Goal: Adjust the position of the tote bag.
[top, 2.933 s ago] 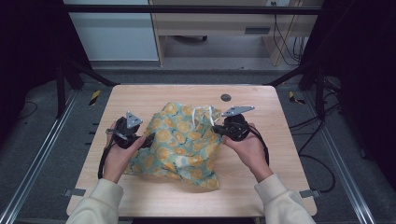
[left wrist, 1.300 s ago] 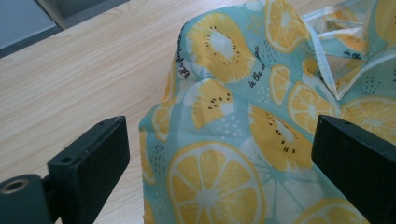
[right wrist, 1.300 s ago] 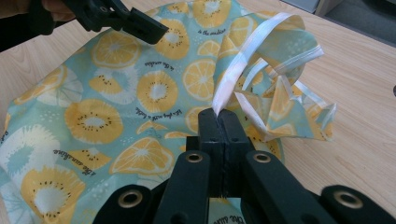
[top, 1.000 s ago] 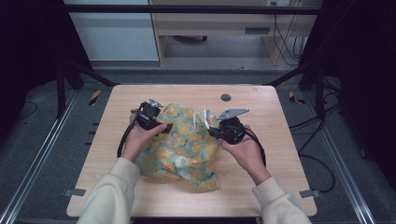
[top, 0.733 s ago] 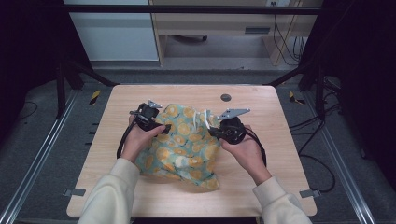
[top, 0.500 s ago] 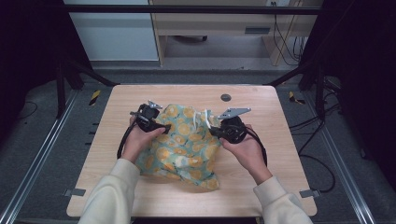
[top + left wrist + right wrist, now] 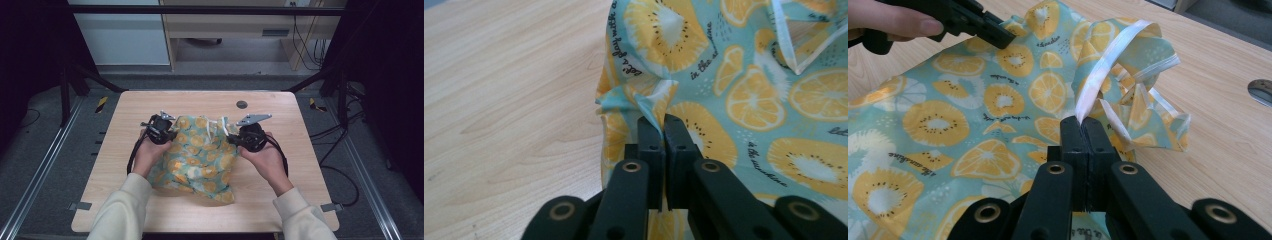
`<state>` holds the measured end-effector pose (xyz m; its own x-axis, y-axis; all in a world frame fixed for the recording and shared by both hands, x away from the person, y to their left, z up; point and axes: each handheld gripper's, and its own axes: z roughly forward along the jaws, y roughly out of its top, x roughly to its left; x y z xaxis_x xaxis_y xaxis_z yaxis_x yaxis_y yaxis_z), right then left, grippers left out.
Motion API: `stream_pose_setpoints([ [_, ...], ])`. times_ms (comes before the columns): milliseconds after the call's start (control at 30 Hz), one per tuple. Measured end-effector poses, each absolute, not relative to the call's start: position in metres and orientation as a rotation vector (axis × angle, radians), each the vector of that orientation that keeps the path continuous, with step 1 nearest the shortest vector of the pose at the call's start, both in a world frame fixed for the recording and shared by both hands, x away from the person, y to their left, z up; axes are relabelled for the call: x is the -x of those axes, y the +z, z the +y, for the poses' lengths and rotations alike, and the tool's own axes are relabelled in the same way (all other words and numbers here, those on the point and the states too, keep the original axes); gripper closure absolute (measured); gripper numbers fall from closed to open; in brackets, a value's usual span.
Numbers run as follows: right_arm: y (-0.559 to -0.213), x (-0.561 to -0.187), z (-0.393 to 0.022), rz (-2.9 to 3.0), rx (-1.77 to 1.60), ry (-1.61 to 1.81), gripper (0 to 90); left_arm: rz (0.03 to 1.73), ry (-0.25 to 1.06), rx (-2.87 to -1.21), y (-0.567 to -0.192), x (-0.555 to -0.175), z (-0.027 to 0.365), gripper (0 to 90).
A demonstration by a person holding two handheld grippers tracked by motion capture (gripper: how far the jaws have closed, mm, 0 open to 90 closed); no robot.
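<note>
- We saw a thin woven cloth bag (image 7: 200,160), matt and creased, printed with orange and kiwi slices on pale teal.
- Its drawstring ribbon (image 7: 1108,60) looked like smooth white tape with a faint sheen.
- The table (image 7: 310,195) was pale wood-grain laminate, smooth and matt, with a small round dark metal-looking insert (image 7: 242,104) near its far edge.
- The left gripper (image 7: 658,122) and right gripper (image 7: 1082,122) had matt black plastic-looking jaws with brass-coloured rivets.
- A dull grey plate (image 7: 254,119) topped the right gripper.
- The person's sleeves (image 7: 300,220) were soft cream knit cloth.
</note>
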<state>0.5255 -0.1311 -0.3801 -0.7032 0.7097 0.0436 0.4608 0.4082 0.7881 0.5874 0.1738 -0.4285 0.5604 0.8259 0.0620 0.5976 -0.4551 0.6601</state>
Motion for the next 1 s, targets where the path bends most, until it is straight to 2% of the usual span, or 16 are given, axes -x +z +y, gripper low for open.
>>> stream_pose_setpoints([
  [467, -0.38, -0.529, -0.153, 2.319, -1.038, 1.179, 89.9, 1.058, 0.567, -2.082, -0.412, -0.569, 0.187, 89.9],
  [1000, -0.359, -0.52, -0.192, 2.172, -1.017, 1.26, 90.0, 0.98, 0.651, -1.96, -0.391, -0.547, 0.202, 90.0],
])
